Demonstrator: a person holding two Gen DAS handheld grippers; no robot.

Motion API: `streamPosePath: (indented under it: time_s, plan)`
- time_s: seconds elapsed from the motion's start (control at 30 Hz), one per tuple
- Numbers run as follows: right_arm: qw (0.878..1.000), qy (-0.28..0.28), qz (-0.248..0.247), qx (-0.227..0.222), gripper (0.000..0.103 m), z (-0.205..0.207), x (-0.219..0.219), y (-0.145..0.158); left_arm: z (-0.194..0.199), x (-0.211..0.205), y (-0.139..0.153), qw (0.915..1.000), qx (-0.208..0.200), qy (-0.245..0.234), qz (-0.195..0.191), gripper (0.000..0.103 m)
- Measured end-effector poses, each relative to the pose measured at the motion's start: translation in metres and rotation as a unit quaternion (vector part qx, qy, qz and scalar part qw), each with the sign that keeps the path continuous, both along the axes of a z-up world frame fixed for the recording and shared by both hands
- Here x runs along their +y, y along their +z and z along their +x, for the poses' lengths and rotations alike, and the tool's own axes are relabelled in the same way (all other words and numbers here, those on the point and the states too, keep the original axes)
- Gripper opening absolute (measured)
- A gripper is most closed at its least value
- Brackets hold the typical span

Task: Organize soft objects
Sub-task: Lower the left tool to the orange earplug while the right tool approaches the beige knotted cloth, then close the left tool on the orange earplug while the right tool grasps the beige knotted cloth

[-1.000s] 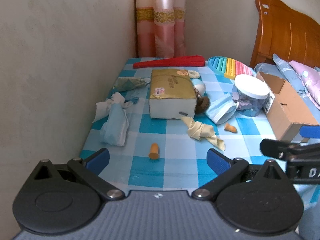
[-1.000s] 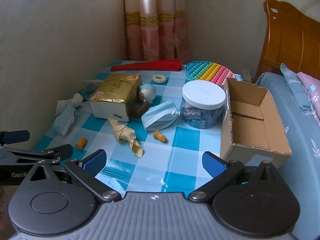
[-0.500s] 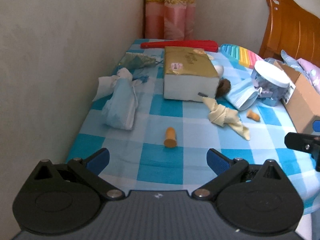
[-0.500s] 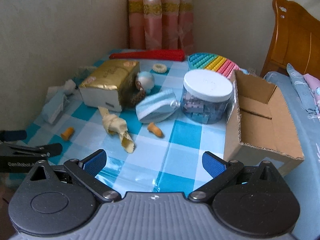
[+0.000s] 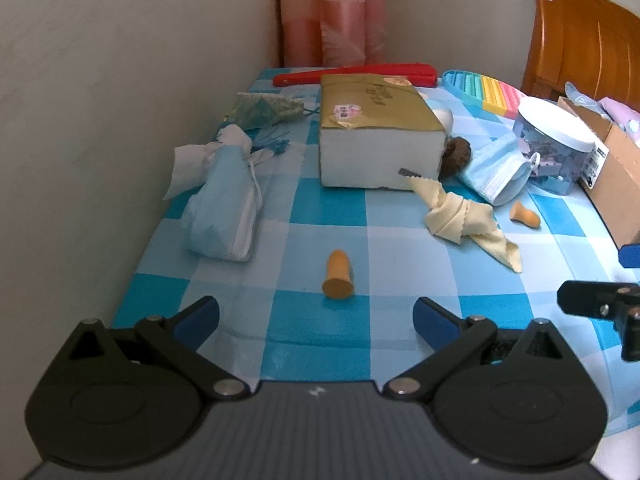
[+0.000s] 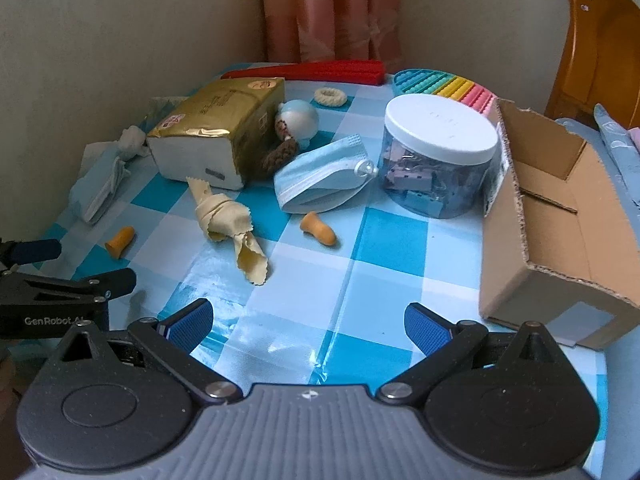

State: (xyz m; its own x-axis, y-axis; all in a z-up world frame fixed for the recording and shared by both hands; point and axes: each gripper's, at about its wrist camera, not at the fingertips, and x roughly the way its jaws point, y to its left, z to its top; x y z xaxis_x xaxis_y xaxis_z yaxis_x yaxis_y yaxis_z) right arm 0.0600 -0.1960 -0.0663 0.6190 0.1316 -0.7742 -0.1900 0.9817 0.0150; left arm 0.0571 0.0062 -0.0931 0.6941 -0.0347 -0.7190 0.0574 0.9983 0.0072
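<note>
An orange earplug [image 5: 338, 275] lies on the checked tablecloth just ahead of my left gripper [image 5: 316, 314], which is open and empty. A second earplug [image 6: 318, 229] lies beyond my right gripper [image 6: 308, 326], also open and empty. Between them sits a knotted yellow cloth [image 5: 464, 224] [image 6: 230, 226]. One blue face mask [image 5: 226, 216] rests on white tissue at the left; another mask [image 6: 324, 184] leans by the clear jar. A gold tissue pack [image 5: 376, 128] [image 6: 218, 132] lies behind, with a small doll [image 6: 294, 124] beside it.
An open cardboard box [image 6: 556, 208] stands at the right, next to a white-lidded jar [image 6: 438, 152]. A red folded fan [image 6: 320, 70], a rainbow pop toy [image 6: 448, 86] and a hair tie [image 6: 330, 97] lie at the back. A wall runs along the left; a bed is on the right.
Both grippers have moved forward and lower toward the table. The near earplug now lies close in front of my left gripper. Nothing on the table has shifted.
</note>
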Motion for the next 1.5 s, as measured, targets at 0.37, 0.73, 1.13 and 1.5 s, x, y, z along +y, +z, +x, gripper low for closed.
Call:
streamPosePath:
  time_s: [0.37,0.73,1.13,1.5]
  plan:
    - [0.999,0.033,-0.01,0.005,0.103,0.004,0.006,-0.011,0.009,-0.002,-0.004,0.9998,-0.006,-0.013,-0.011,0.1]
    - [0.999,0.037,-0.017,0.019,0.103,0.009,0.004,-0.022,0.011,-0.004,-0.001,0.9996,-0.016,-0.02,-0.011,0.058]
    - [0.999,0.038,-0.025,0.016,0.103,0.012,0.008,-0.023,0.008,-0.012,0.003,0.9978,-0.047,-0.035,0.03,0.028]
    - [0.999,0.038,-0.024,0.017,0.103,0.014,0.008,-0.024,0.01,-0.011,0.002,0.9982,-0.029,-0.05,0.018,0.016]
